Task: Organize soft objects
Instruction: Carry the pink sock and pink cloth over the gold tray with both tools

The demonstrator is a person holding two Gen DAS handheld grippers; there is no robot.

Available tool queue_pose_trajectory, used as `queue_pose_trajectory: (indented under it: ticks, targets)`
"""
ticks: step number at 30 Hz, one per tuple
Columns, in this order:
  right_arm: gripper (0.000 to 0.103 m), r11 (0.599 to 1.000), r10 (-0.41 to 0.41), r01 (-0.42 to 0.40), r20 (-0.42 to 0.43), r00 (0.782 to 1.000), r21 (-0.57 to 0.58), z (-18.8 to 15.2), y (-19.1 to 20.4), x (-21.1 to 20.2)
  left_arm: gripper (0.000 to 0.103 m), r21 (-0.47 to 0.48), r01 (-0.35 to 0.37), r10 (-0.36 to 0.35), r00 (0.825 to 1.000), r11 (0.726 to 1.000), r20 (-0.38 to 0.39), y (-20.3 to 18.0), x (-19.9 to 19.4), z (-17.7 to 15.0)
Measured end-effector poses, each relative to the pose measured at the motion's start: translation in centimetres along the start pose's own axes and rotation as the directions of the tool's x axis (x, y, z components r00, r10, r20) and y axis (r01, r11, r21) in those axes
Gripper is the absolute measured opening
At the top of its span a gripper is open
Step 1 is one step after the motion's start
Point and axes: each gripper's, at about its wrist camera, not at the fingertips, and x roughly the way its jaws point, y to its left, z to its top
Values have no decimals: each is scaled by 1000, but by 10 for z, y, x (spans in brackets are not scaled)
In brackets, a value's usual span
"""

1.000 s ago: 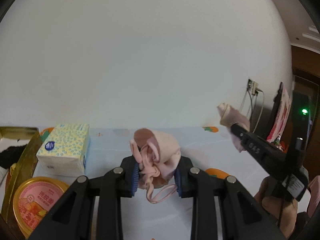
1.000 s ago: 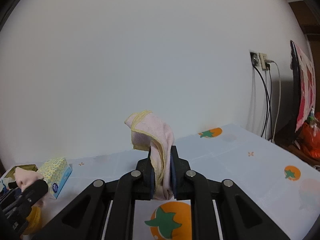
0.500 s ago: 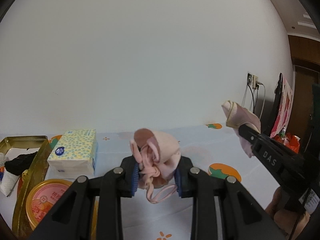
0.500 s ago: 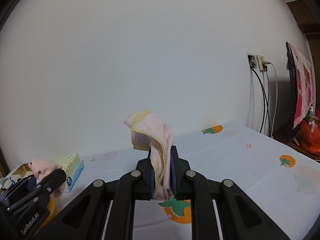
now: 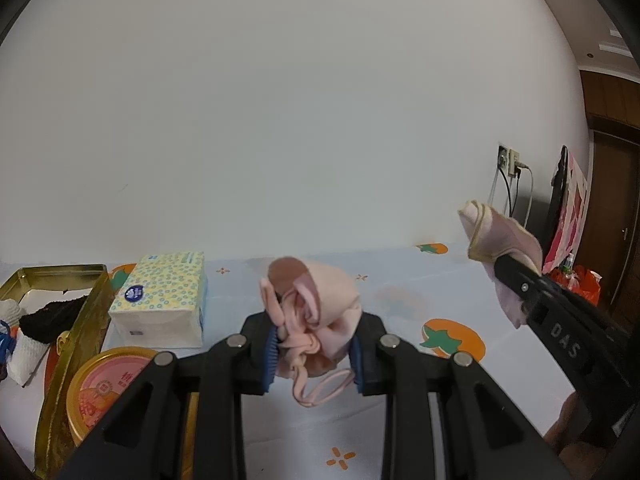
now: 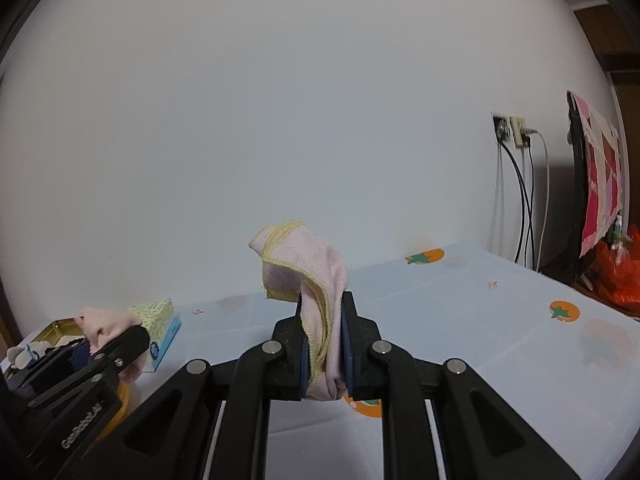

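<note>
Between the blue pads of the left gripper (image 5: 314, 350) sits a bunched pink pouch (image 5: 316, 308), squeezed at its middle with a drawstring loop dangling free below. That loop is the likeliest snag: it could catch on the gold tin's (image 5: 76, 344) rim on the way in. The right gripper (image 6: 325, 350) is clamped narrow on a pink cloth with yellow edging (image 6: 308, 276); most of the cloth stands loose above the jaws, so a quick swing may let it flop or slide out. Both items hang clear above the table (image 6: 460, 320), nothing set down yet.

Just left of the pouch, an orange-lidded tub (image 5: 108, 380) carries printed characters too blurred to read. Beside it stands a tissue pack (image 5: 164, 292) with a round blue logo, wording illegible. Black and white fabric pieces already lie in the tin, so room may be tight. On the gripper bodies, "DAS" and "GenRobot.AI" are printed. Farther off, cables hang from a wall socket (image 6: 512, 130).
</note>
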Motion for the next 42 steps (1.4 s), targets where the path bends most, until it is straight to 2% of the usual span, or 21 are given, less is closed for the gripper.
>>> queue_pose_trajectory:
  ticks: [10, 24, 42]
  targets:
    - [14, 999, -12, 14, 51, 999, -37, -3, 15, -17, 27, 5, 7, -7, 1000, 1000, 3, 2, -8, -2]
    - [14, 999, -41, 42, 64, 997, -20, -4, 22, -24, 27, 15, 13, -13, 1000, 1000, 4, 8, -22, -4]
    - [15, 999, 17, -15, 59, 998, -36, -15, 74, -37, 27, 46, 8, -9, 1000, 999, 29, 34, -47, -8]
